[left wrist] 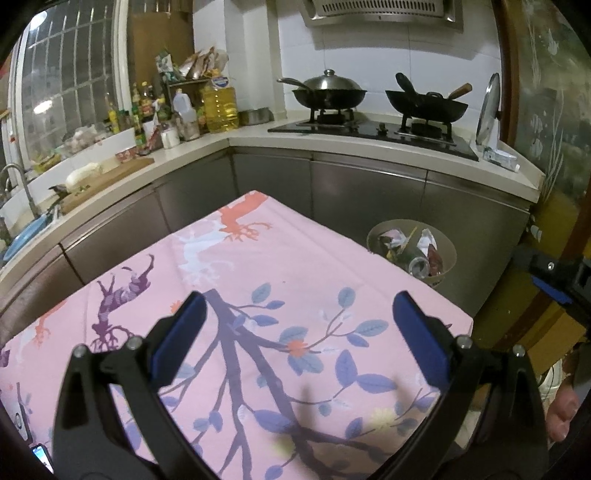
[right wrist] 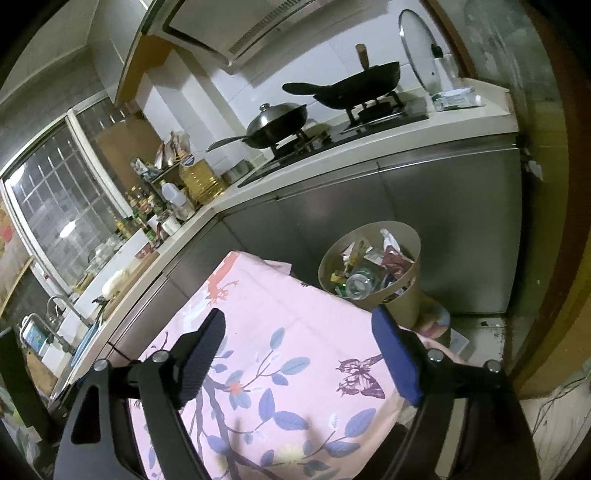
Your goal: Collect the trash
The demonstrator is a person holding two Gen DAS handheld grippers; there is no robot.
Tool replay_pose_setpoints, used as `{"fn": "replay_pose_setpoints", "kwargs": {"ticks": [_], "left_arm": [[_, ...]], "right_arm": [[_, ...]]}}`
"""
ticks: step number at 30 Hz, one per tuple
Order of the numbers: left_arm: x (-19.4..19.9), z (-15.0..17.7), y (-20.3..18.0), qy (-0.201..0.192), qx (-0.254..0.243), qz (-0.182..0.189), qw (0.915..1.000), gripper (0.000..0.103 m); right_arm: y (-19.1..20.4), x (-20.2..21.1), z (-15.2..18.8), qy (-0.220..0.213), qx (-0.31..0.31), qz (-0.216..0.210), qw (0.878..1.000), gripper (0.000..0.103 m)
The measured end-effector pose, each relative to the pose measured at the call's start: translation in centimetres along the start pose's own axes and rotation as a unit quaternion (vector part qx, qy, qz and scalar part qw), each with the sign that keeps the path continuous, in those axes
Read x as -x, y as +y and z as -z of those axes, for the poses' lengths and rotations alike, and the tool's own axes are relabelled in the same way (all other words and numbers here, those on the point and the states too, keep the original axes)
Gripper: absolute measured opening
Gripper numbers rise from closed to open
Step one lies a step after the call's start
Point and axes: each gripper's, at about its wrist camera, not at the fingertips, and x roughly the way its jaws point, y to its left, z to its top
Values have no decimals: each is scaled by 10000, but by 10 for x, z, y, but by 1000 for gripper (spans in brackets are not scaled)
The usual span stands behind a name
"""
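**Both grippers empty over the table, trash in the bin**

Left gripper (left wrist: 299, 332) hovers above the pink floral tablecloth (left wrist: 258, 266), pointing toward the corner of the kitchen counter (left wrist: 258, 133); jaws spread wide, nothing between them. Right gripper (right wrist: 299, 347) is tilted, also above the tablecloth (right wrist: 295, 325), aimed toward the bin; jaws wide apart, holding nothing. Part of the right gripper shows at the right edge of the left wrist view.

Surroundings, big to small: grey cabinet fronts (left wrist: 332, 184) run under the counter behind the table. Barred window (left wrist: 70, 74) at left. Range hood (left wrist: 380, 11) over the black hob (left wrist: 369, 129). Lidded wok (left wrist: 325, 90) on the left burner, open wok (left wrist: 424, 103) on the right one, glass lid (left wrist: 487, 110) leaning upright at the wall. Oil jug (left wrist: 219, 105) and a cluster of bottles in the counter corner. Cutting board (left wrist: 103, 181) near the tap.

Trash bin (right wrist: 369, 269), beige and round, stands on the floor just beside the far right table corner, against the cabinets. Trash (right wrist: 365, 273) fills it: crumpled wrappers, paper, a clear bottle. The table corner partly covers the bin's lower left in both views.
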Motion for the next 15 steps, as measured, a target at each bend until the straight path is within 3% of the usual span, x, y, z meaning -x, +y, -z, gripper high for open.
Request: {"fn": "replay_pose_setpoints", "kwargs": {"ticks": [15], "left_arm": [[7,1,6,-52,70,-290,9995,97]], "right_arm": [[-1,2,11,25,-72,-19,10000,83]]}}
